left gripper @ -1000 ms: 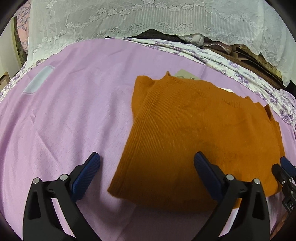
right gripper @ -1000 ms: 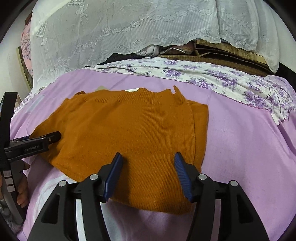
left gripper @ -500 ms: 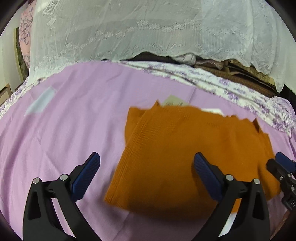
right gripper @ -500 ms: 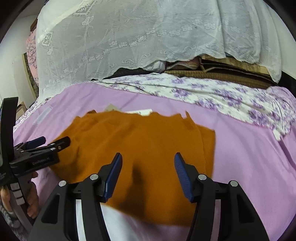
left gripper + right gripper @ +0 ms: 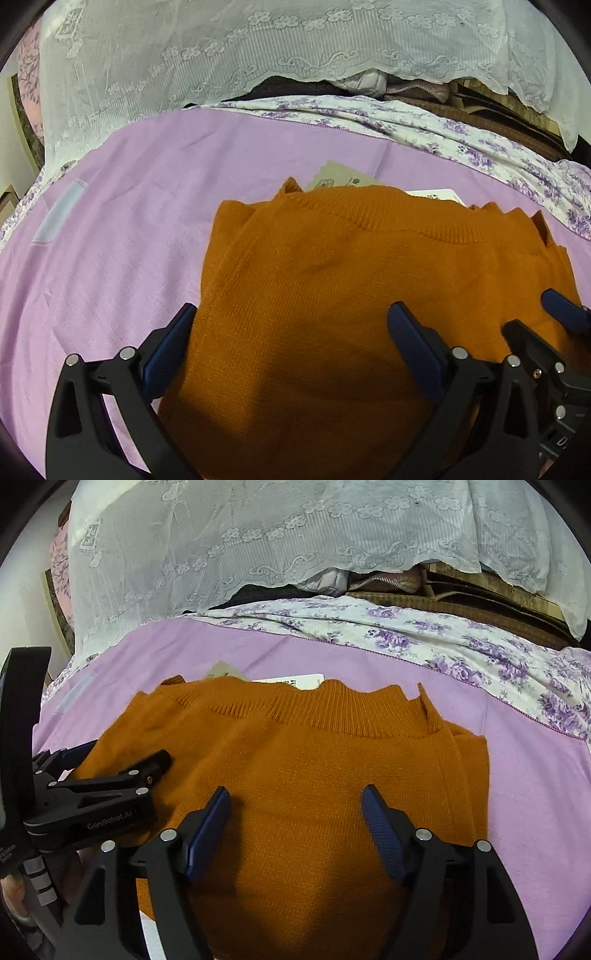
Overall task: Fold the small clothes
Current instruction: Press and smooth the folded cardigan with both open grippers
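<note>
An orange knit sweater (image 5: pixel 332 288) lies folded on the purple bedsheet (image 5: pixel 129 206), its ribbed collar at the far side; it also shows in the right wrist view (image 5: pixel 314 775). My left gripper (image 5: pixel 291 325) is open and empty, hovering over the sweater's near left part. My right gripper (image 5: pixel 297 808) is open and empty over the sweater's near middle. The right gripper's tips show at the right edge of the left wrist view (image 5: pixel 546 314). The left gripper shows at the left of the right wrist view (image 5: pixel 118 764).
Paper tags (image 5: pixel 343 181) poke out from under the collar. A floral sheet (image 5: pixel 443 638) and a white lace cover (image 5: pixel 295 535) lie at the back, with piled items behind. A pale label (image 5: pixel 59 214) sits on the purple sheet at left.
Both grippers pulled back and up half a second ago, then came forward and lower over the sweater again. Both stay open. The sweater lies in the same folded shape.
</note>
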A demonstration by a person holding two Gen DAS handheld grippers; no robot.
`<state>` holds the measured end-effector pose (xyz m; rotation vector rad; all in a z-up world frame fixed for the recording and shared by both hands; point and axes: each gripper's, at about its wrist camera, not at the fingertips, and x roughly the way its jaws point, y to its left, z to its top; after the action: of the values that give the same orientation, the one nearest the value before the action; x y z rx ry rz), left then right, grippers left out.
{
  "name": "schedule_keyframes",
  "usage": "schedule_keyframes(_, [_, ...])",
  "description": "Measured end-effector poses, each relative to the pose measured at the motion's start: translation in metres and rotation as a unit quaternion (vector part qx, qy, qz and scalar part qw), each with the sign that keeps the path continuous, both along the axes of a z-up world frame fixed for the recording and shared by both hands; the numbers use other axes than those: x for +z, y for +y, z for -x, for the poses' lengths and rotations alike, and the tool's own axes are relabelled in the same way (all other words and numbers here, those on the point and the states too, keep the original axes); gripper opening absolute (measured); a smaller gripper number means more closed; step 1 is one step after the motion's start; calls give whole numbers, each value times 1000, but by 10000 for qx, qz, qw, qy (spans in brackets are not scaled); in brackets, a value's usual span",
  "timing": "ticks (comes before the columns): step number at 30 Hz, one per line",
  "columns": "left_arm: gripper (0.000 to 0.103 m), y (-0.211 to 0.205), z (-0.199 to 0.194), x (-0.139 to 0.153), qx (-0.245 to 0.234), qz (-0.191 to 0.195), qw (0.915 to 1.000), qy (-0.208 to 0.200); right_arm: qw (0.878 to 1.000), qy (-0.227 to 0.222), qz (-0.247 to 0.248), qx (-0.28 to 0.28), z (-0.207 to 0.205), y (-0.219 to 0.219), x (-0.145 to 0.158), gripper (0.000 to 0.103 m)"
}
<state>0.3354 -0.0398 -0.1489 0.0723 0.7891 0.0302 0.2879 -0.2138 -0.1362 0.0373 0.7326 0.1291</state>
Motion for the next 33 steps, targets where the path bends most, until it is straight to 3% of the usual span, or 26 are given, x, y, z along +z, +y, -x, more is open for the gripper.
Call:
schedule_keyframes(5, [99, 3, 3, 0, 11, 81, 10000, -30, 10000, -50, -68, 0, 1, -1, 0, 76])
schedule_keyframes(13, [99, 9, 12, 6, -8, 244, 9995, -181, 9983, -514, -225, -133, 19, -10, 12, 74])
schedule_keyframes(16, [99, 9, 15, 7, -38, 236, 9995, -209, 9991, -368, -208, -83, 17, -9, 9, 66])
schedule_keyframes(20, [99, 11, 11, 1, -19, 274, 9996, -27, 9998, -51, -166, -73, 8, -7, 2, 69])
schedule_keyframes(24, [99, 15, 8, -1, -13, 422, 9991, 65, 9999, -57, -90, -36, 10, -3, 1, 73])
schedule_keyframes(33, [99, 18, 27, 7, 82, 333, 9992, -195, 9960, -412, -740, -273, 34, -28, 10, 73])
